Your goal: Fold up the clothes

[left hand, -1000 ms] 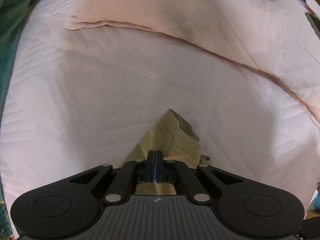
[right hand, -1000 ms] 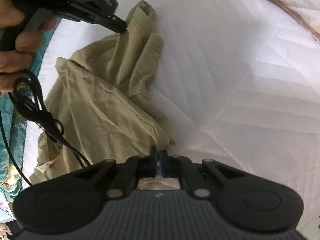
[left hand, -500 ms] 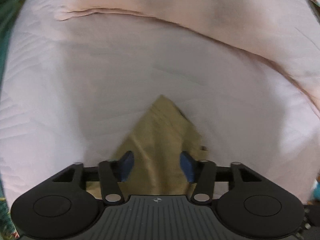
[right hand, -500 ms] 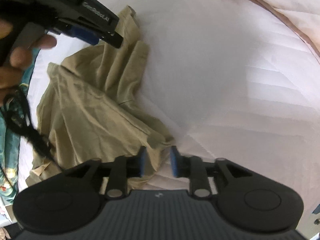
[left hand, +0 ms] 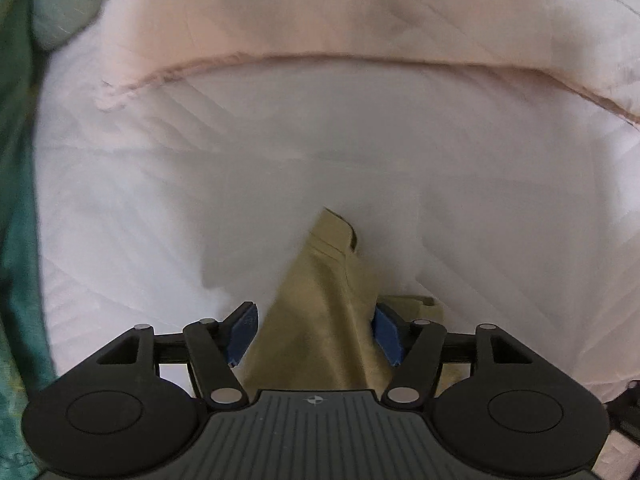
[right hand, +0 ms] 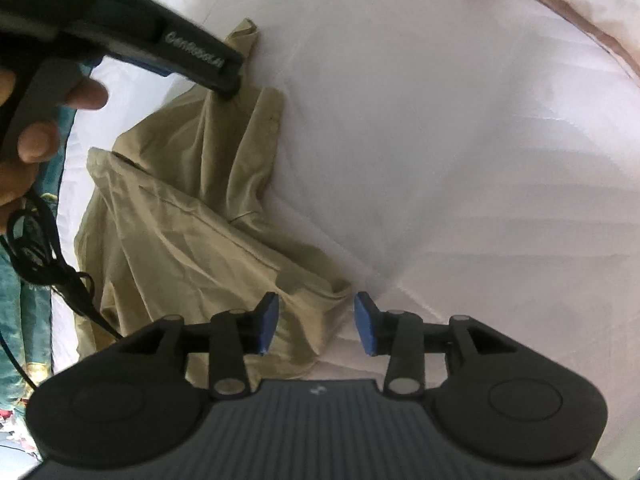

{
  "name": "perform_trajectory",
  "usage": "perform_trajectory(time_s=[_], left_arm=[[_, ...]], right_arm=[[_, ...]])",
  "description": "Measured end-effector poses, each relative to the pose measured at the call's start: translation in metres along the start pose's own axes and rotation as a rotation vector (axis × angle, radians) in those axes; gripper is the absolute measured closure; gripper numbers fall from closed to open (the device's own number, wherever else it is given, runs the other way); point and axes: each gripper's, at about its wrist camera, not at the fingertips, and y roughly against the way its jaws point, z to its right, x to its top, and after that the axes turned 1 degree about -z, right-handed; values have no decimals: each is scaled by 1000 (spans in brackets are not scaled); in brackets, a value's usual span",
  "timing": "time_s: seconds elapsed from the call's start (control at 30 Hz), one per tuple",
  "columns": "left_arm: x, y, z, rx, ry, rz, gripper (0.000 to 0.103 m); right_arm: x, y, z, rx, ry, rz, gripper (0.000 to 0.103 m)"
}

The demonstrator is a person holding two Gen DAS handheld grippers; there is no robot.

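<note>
We see the olive garment (right hand: 180, 236) lying crumpled on the white quilted bed (right hand: 460, 160), and we take this garment as our landmark for everything else. A second ago both claws were pinched shut on its cloth; half a second ago they had begun to part, and now both stand wide open with the blue pads well apart. In the left wrist view the left claw (left hand: 316, 328) straddles a narrow ridge of the garment (left hand: 320, 320), whose pointed tip reaches forward past the pads onto the bed (left hand: 160, 220); the cloth passes between the pads, though we cannot tell whether it touches either of them. In the right wrist view the right claw (right hand: 316, 324) sits at the near corner of the garment, its left pad (right hand: 267, 322) over the fabric and its right pad over bare bedding just beside the garment's folded corner. From the same view, the left claw (right hand: 230, 84) hovers over the far end of the garment, held by a hand (right hand: 36, 132) at the garment's far left, with a black cable (right hand: 48, 256) hanging down along the garment's left edge. Beyond the garment, a pink blanket (left hand: 320, 12) lies across the far part of the bed, its stitched hem curving across the view, and a teal fabric (left hand: 16, 200) runs along the left of the bed
</note>
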Motion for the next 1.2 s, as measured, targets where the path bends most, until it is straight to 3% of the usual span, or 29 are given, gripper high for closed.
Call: perform_trajectory(time_s=[0.13,0.23,0.27,0.3,0.33,0.37,0.4,0.57,0.87,1.0,1.2], left_arm=[[4,-18,8,-53,25,-29,38],[2,-19,7,-44,20,-1,34],[0,-19,7,-44,14,11,38],[-1,-17,9,-57,11,22,46],[-3,-15,10,-68,9,30,72],[-4,-12,12,-73,15,30,94],[-5,-10,13,-61,26,31,97],[-21,13,4,-40,73,44,99],[-98,77,-34,-3,223,102,99],[-150,105,-55,9,325,140,99],[-255,134,-77,44,480,167,99]], right_arm=[[-2,-4,-4,-24,22,-3,61],[0,-7,-5,-18,20,-3,61],[0,-9,-6,-14,31,-5,62],[0,-11,-7,-7,40,-5,62],[0,-12,-8,4,45,-2,68],[0,-14,-10,17,53,-4,91],[-1,-15,-10,33,60,-11,98],[-10,-2,-15,69,91,8,98],[-30,47,-48,129,229,53,98],[-48,62,-75,156,314,59,98],[-89,70,-123,197,458,23,98]])
